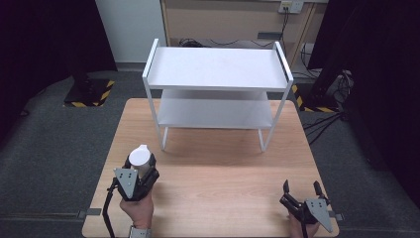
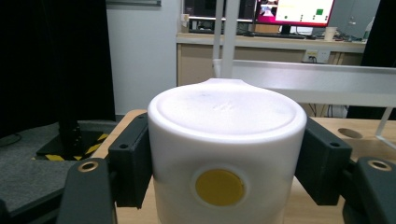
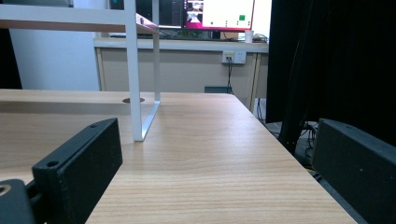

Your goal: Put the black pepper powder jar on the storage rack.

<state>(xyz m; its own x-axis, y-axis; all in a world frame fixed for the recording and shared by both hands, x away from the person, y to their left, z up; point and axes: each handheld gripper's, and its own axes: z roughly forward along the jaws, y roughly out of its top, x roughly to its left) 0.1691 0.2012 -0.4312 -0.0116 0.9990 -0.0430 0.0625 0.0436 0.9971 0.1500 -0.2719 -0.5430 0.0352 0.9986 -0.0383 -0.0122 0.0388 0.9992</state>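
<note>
At tabletop front-left: white cup [image 1: 139,159], inverted, clamped between jaws of left gripper [image 1: 138,174]. Right gripper [image 1: 302,194] at front-right, jaws apart, holding nothing. Rack [image 1: 216,69] shelves bare. Judged early: cup grasped, not yet placed anywhere.

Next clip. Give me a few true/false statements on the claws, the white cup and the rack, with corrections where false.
1. The left claw is shut on the cup. True.
2. The cup stands on the rack's top shelf. False: it is held at the near left of the table, and both shelves are bare.
3. The right claw is open and holds nothing. True.
4. The cup has a yellow round spot on its side. True, seen in the left gripper view.
5. The rack stands on the floor beside the table. False: it stands on the table's far half.
</note>
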